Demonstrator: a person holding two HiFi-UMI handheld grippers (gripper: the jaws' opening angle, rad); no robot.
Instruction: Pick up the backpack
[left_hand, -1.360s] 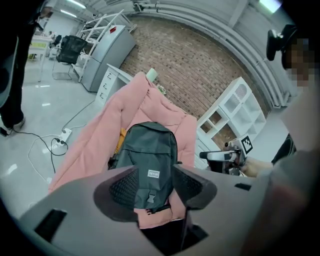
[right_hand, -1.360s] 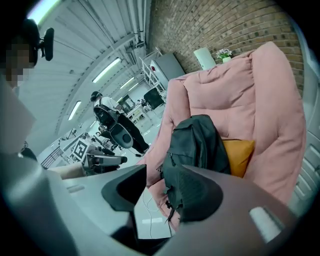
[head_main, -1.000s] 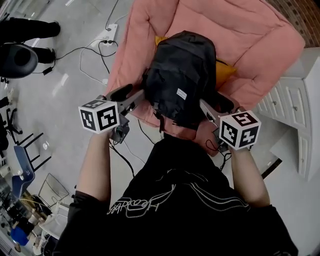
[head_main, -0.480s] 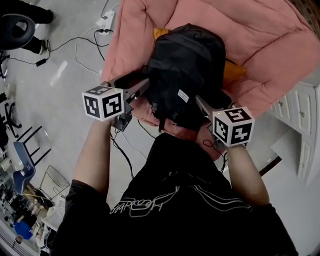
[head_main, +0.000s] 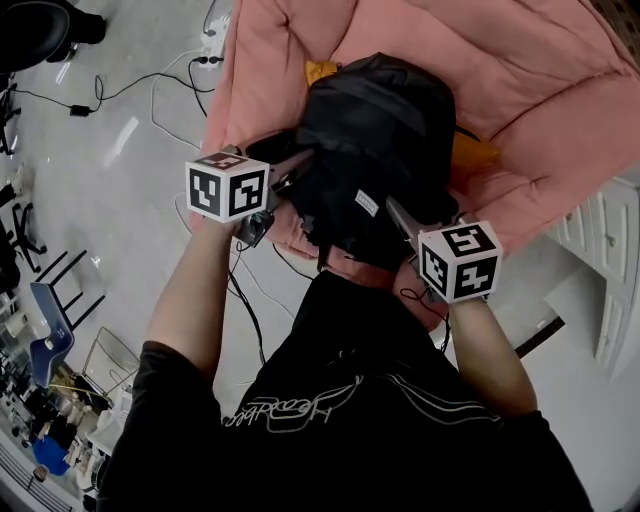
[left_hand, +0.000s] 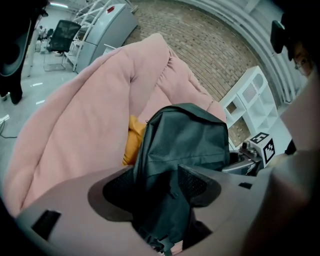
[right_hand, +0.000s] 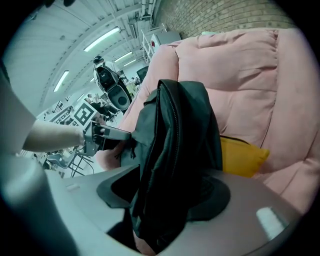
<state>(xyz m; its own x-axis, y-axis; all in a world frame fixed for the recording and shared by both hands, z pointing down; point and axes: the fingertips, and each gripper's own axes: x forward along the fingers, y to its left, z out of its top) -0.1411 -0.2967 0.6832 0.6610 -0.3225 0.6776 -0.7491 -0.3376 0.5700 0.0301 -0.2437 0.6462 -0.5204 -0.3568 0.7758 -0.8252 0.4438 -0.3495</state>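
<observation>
backpack (head_main: 375, 140): resting on pink armchair (head_main: 520, 80). left gripper (head_main: 292, 170), right gripper (head_main: 398, 212): jaws just been opening, now gaping, each straddling backpack fabric, not clamping. step: positioning for grasp. next: likely closing both, then lifting.

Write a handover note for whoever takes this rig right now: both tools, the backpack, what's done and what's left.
Left tool: open, jaws have just been opening; one side of the backpack sits between them, not clamped.
Right tool: open, jaws have just been opening; the backpack's other side sits between them, not clamped.
Backpack: upright on the pink armchair, yellow cushion behind it.
Done: both tools placed at the backpack's sides.
Left: close both tools on it, then lift.
</observation>
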